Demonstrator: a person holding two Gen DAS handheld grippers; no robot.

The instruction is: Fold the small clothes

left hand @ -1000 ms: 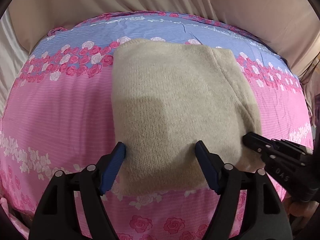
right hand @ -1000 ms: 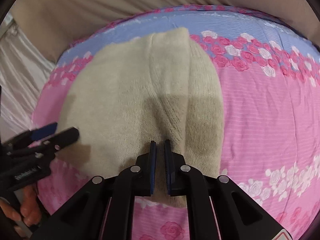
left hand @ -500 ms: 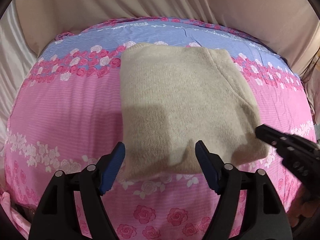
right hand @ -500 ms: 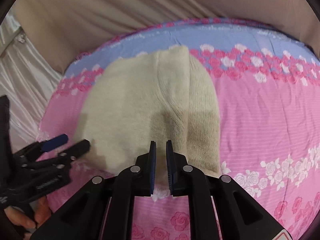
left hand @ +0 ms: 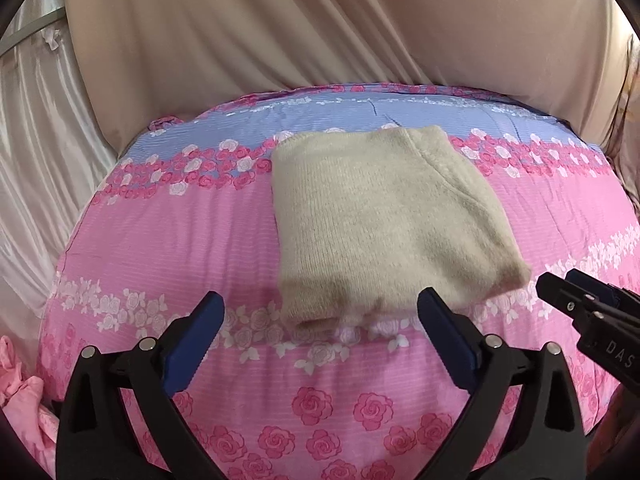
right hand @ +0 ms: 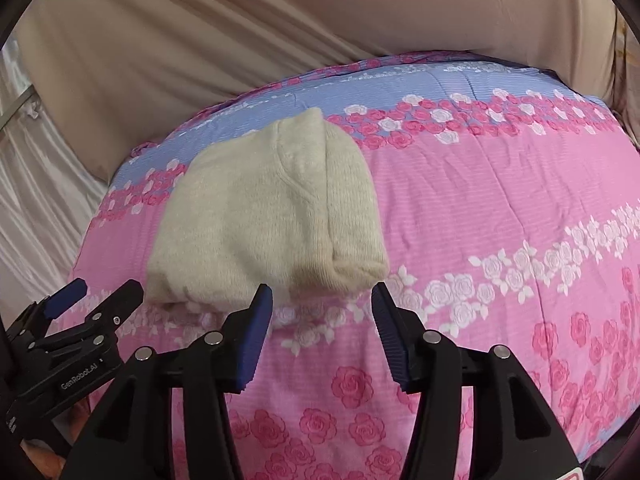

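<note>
- Left gripper [left hand: 320, 316]: jaws have just been opening and stand wide; nothing lies between the pads. The near edge of the sweater [left hand: 384, 216] lies just beyond the fingertips, apart from them.
- Right gripper [right hand: 322, 312]: jaws have just been opening and stand about half apart, holding nothing. The sweater [right hand: 264, 216] lies ahead and to the left of its fingers, its near right corner just past the left fingertip.
- Sweater: a folded beige knit bundle, resting flat on the floral bedsheet [left hand: 168, 240]; neither gripper touches it. The fold looks complete, as a judgement.
- Risk, loose edge: layers gape at the near left corner, in front of the left fingers. A low sweep of either gripper across that corner could catch a layer and pull the fold open.
- Risk, snagging: the knit is fuzzy and the pads [right hand: 256, 332] are ribbed; a brush along the near edge could drag the whole bundle toward the fingers.
- Risk, collision: the two grippers sit close, each visible at the edge of the other's view; a sideways move could knock them together.
- Risk, soft base: the bedsheet gives and wrinkles, so pressure beside the bundle could tilt it and slacken the layers.
- Pink cloth [left hand: 20, 396] lies far left of the left fingers, at the bed's edge; what it is cannot be told.
</note>
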